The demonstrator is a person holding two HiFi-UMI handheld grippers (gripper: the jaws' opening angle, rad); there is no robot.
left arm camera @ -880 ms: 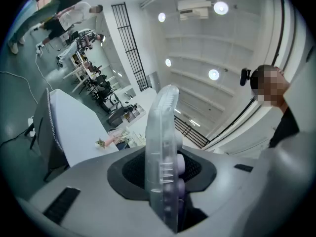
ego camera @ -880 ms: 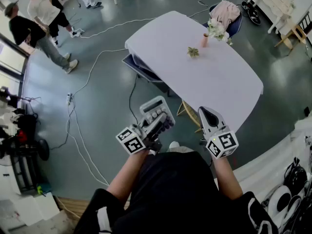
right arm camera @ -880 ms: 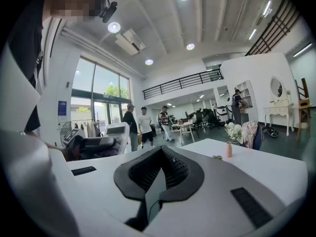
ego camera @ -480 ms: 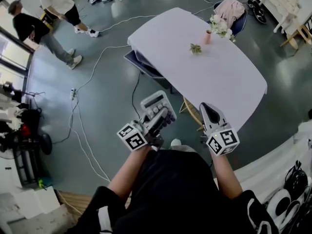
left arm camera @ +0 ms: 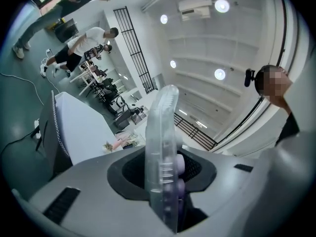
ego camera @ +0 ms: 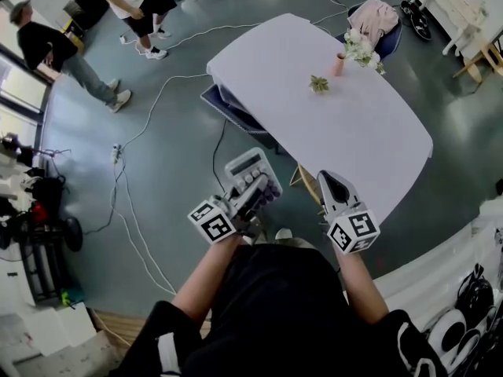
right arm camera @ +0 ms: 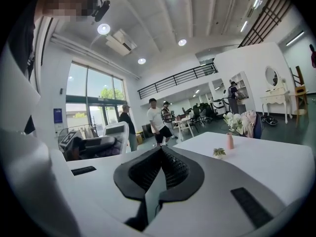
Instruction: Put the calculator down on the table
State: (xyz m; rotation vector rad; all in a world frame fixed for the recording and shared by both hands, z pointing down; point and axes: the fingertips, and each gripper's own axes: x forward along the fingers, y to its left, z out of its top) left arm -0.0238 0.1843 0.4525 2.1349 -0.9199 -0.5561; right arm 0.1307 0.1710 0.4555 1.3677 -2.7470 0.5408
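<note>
My left gripper (ego camera: 250, 199) is shut on the calculator (ego camera: 252, 177), a pale, clear-cased one with purple keys, held in the air short of the table's near edge. In the left gripper view the calculator (left arm camera: 163, 157) stands edge-on between the jaws. My right gripper (ego camera: 335, 191) is beside it, jaws together with nothing between them. In the right gripper view my right gripper (right arm camera: 163, 174) looks across the white table (right arm camera: 266, 162). The long white table (ego camera: 314, 124) lies ahead and to the right in the head view.
A pink vase with white flowers (ego camera: 355, 50) and a small green plant (ego camera: 318, 83) stand on the table's far part. A chair with pink cloth (ego camera: 376, 18) is behind it. Cables (ego camera: 141, 132) cross the floor. Two people (ego camera: 47, 45) stand far left.
The view has shifted slightly; both grippers keep their places before the table. One person at the far left has walked further up and to the right.
</note>
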